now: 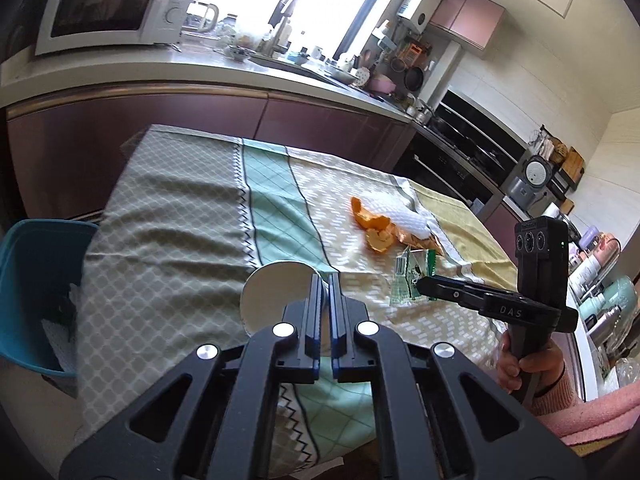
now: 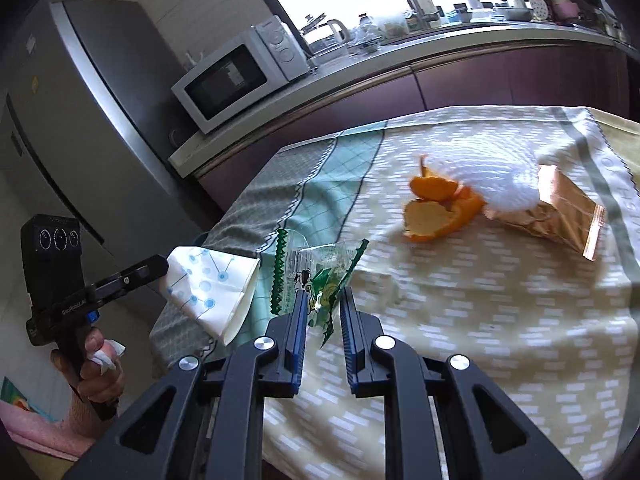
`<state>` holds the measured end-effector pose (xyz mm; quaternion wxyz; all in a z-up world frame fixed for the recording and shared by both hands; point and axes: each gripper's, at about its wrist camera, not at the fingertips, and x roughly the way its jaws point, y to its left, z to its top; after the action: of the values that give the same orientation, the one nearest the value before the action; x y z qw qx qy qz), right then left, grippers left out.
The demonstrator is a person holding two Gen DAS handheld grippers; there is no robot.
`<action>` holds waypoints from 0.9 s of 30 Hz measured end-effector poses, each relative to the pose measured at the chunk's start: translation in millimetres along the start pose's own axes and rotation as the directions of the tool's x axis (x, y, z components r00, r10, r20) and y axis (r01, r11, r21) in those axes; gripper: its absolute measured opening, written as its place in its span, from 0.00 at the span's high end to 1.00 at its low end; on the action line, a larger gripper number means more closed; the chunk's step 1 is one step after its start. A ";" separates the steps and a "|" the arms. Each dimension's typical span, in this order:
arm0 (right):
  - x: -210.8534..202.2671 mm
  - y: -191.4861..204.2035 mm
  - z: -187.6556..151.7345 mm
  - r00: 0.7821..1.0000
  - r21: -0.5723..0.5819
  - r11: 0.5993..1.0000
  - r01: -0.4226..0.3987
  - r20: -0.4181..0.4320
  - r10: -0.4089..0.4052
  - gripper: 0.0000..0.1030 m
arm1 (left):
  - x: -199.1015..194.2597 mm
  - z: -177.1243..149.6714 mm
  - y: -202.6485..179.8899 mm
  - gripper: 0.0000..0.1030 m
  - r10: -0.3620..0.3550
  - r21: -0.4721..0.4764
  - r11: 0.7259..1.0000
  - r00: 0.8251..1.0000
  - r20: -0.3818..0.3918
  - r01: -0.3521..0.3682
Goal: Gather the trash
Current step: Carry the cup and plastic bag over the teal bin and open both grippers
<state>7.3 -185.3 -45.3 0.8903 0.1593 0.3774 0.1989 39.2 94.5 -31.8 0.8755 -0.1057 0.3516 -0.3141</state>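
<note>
Your left gripper (image 1: 326,280) is closed on the wall of a white paper cup printed with blue dots (image 2: 212,284), pinching it near its rim. In the right wrist view the cup hangs tilted, mouth down, just past the near corner of the patterned tablecloth (image 2: 460,320). A blue plastic waste bin (image 1: 28,280) stands on the floor beside that end of the table, with crumpled white paper already inside.

Your right gripper (image 2: 324,300) has its fingers parted around a clear and green crinkled snack wrapper (image 2: 316,276) lying on the cloth; they have not closed on it.

Farther along the cloth lie pieces of orange peel (image 2: 440,208), touching a crumpled white tissue (image 2: 492,172) and a gold foil packet (image 2: 560,216).

Risks, as I judge them: the thin cup wall could crumple or slip from the pinch before it reaches the bin. The light wrapper could slide away as you close, or the fingertips could snag the loose cloth and drag the remaining trash off the table.
</note>
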 end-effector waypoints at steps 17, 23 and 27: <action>125.4 163.7 63.2 0.959 -0.304 0.916 -0.263 -0.189 0.213 0.85 | -105.7 36.0 136.4 0.97 0.344 -0.169 0.932 0.928 0.140 -0.320; 177.5 203.5 69.3 0.947 -0.347 0.895 -0.280 -0.254 0.198 0.85 | -89.6 27.3 186.9 0.97 0.405 -0.217 0.898 0.912 0.065 -0.383; 214.0 218.5 68.8 0.939 -0.350 0.897 -0.270 -0.301 0.165 0.85 | -69.4 19.7 210.8 0.97 0.417 -0.245 0.882 0.909 0.009 -0.403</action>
<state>142.9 97.2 -35.1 0.8177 -0.0057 0.4254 0.3878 114.4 301.6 -64.8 0.9134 -0.1427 0.3740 -0.0741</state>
